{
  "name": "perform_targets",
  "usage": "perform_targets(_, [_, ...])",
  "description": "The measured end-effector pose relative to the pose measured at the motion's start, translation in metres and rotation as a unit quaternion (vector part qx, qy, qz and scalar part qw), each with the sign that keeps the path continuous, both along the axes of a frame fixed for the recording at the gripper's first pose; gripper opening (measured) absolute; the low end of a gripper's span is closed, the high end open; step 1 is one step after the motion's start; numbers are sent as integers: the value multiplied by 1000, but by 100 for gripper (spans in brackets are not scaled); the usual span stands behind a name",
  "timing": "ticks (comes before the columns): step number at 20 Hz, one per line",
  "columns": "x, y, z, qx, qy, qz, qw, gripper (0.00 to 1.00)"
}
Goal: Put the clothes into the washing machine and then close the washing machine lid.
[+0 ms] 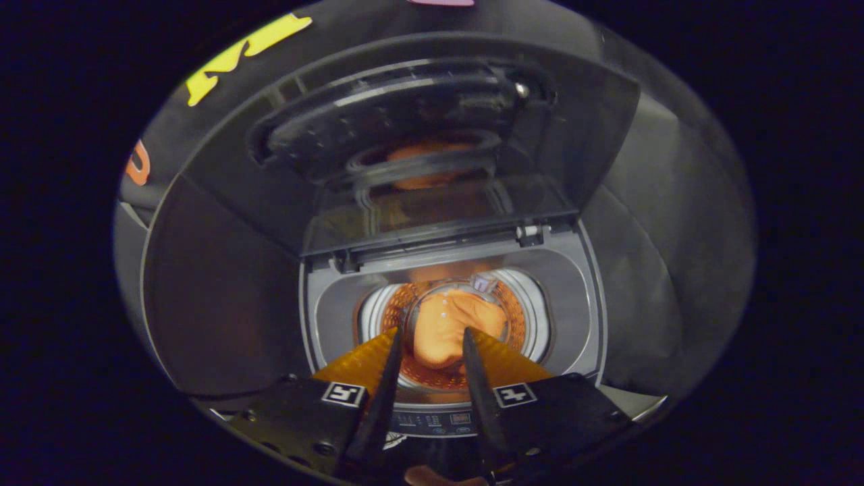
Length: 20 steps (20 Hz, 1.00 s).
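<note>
I look down into a grey top-loading washing machine (574,290) whose lid (432,135) stands raised behind the drum opening. An orange garment (449,324) lies bunched at the bottom of the drum (520,317), beyond my fingertips. My gripper (432,331) hovers above the drum opening, over the front rim, open, with nothing between its fingers. The lid's glass reflects an orange glow from the garment.
The control panel (435,422) runs along the machine's front edge, just under the fingers. The dark booth wall (675,223) closes in behind and on both sides of the machine. The raised lid stands right behind the opening.
</note>
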<state>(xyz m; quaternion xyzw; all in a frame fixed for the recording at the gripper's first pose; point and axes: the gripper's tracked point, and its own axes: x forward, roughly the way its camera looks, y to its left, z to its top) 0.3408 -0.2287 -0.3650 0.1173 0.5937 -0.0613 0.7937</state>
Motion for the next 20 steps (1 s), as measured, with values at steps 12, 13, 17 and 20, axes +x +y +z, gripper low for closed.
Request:
perform_targets(12, [111, 28, 152, -47, -175, 69, 981, 66])
perform_targets(13, [126, 28, 156, -50, -188, 70, 978, 68])
perform_targets(17, [169, 30, 154, -60, -212, 89, 971, 68])
perform_targets(20, [193, 37, 136, -53, -211, 99, 971, 68])
